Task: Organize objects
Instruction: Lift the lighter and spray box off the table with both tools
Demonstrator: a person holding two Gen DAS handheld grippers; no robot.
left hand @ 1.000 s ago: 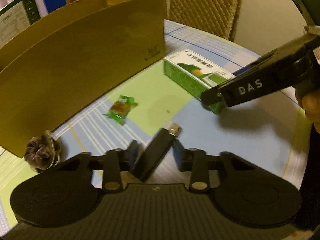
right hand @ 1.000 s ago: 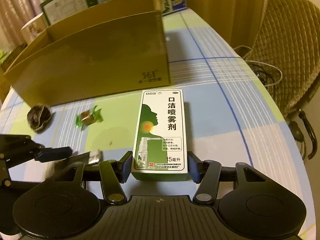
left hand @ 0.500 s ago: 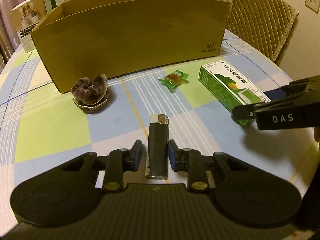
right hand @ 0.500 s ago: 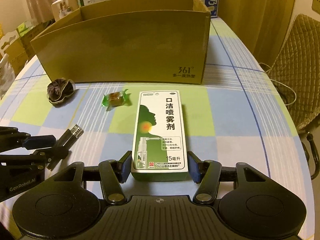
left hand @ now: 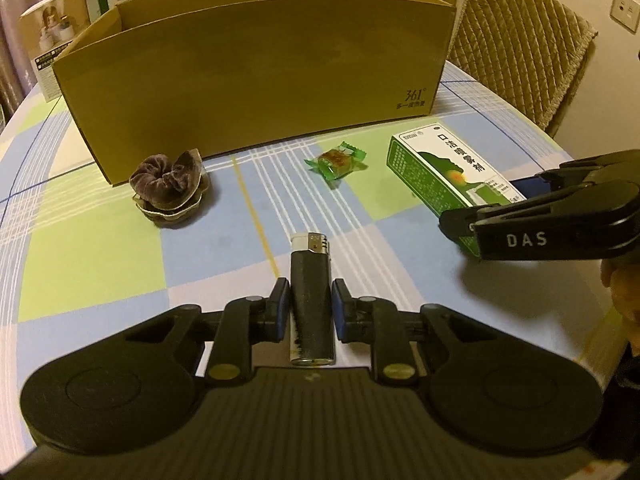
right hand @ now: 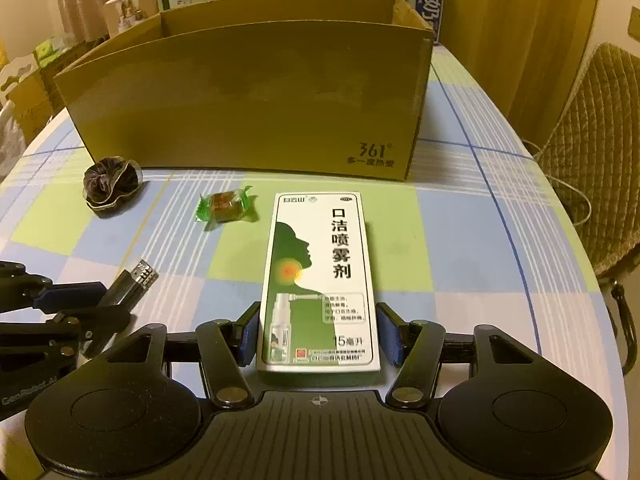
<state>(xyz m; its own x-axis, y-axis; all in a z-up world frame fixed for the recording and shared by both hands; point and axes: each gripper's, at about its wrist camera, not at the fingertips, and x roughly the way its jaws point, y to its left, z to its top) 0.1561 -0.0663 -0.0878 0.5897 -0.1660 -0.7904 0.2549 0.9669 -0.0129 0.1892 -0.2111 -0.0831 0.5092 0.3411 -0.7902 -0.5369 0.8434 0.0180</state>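
A black lighter (left hand: 310, 292) with a silver head lies lengthwise between my left gripper's (left hand: 310, 304) blue pads, which press its sides. In the right wrist view the same lighter (right hand: 130, 286) pokes out of the left gripper (right hand: 76, 304) at the lower left. My right gripper (right hand: 318, 332) is shut on the near end of a green and white spray box (right hand: 320, 264) that lies flat on the checked tablecloth. From the left wrist view, the right gripper (left hand: 480, 206) clasps that box (left hand: 436, 168) at the right.
A large open cardboard box (left hand: 256, 80) stands across the back of the table. In front of it lie a brown scrunchie (left hand: 170, 184) and a green-wrapped candy (left hand: 336, 160). A woven chair (left hand: 520, 48) stands beyond the table's right edge (right hand: 580, 264). More cartons are stacked behind.
My left gripper has swung round to line up with the lighter, and its fingers have narrowed onto it. The right gripper has kept its hold on the spray box.
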